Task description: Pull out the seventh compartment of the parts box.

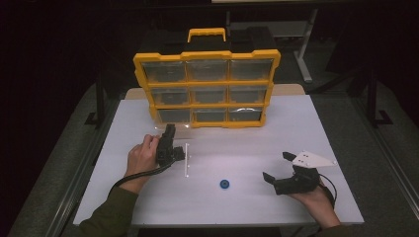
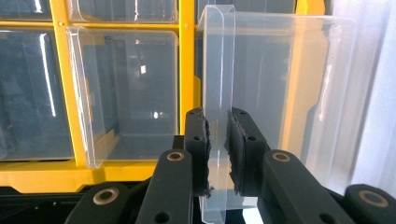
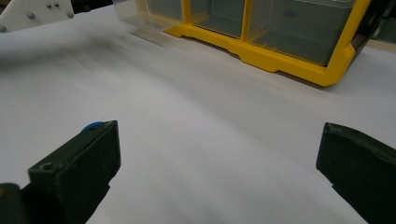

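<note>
The clear plastic drawer (image 2: 275,93) is being held by the left gripper (image 2: 218,154), whose jaws are pressed together on the drawer's upright front lip; in the left gripper view this lip is seen running vertically through the centre of the frame between the two black pads. The drawer is being kept at the lower left of the yellow organizer (image 1: 207,89), which in the high view is standing upright in the upper middle of the frame, on the white table (image 1: 306,128). The drawer's long axis is judged to be lying along the gripper's own line, pointing away from the hand and toward the cabinet face, so a pull or push would be made straight along that axis.

The right gripper (image 1: 276,169) is being held apart at the lower right of the high view, its jaws spread wide with nothing between them. A small blue disc (image 1: 225,184) is lying on the table in the lower middle, just left of that gripper; in the right gripper view it is peeking out behind the left jaw. The right hand is thus judged much the nearer to the disc, the left much the nearer to the drawer.
</note>
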